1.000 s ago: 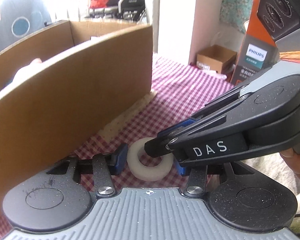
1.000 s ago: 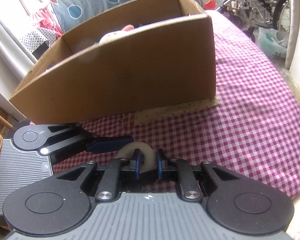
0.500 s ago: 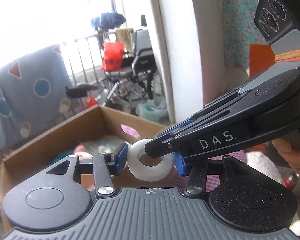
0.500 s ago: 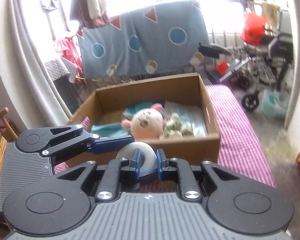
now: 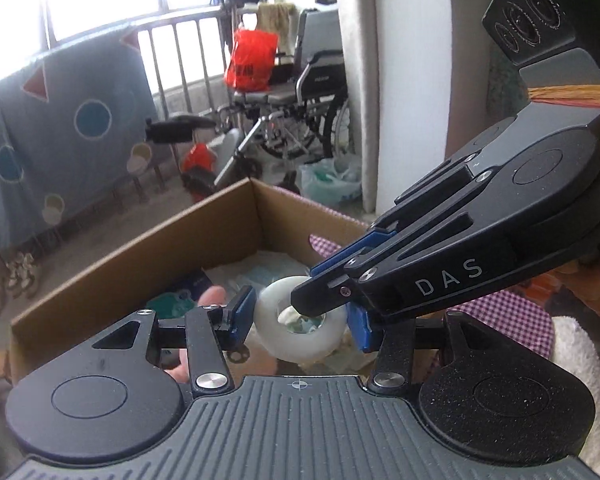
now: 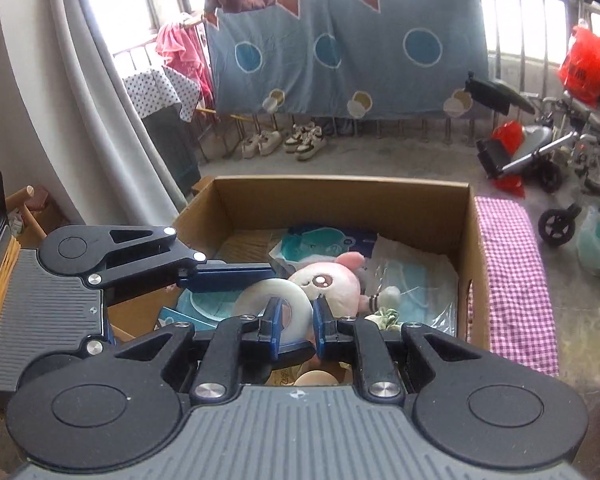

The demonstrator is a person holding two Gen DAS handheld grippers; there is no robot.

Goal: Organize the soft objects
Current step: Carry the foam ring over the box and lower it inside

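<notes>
A white soft ring (image 5: pixel 300 334) hangs over the open cardboard box (image 5: pixel 140 256). My left gripper (image 5: pixel 300 320) is shut across the ring's outer width, a blue pad on each side. My right gripper (image 6: pixel 296 318) reaches in from the right and is shut on one wall of the ring (image 6: pixel 276 292), one finger through its hole. In the right wrist view the box (image 6: pixel 472 240) holds a pink plush toy (image 6: pixel 326 284) and several packets in teal and clear wrap.
The box stands on a purple checked cloth (image 6: pixel 512 280). Behind it are a blue blanket (image 6: pixel 340 40) on a railing, shoes (image 6: pixel 284 142) on the floor and a wheelchair (image 5: pixel 300 92) with a red bag. A white fluffy thing (image 5: pixel 576 360) lies at the right.
Both grippers have risen together with the ring, from low in front of the box wall to above the box rim. The inside of the box has come into view.
</notes>
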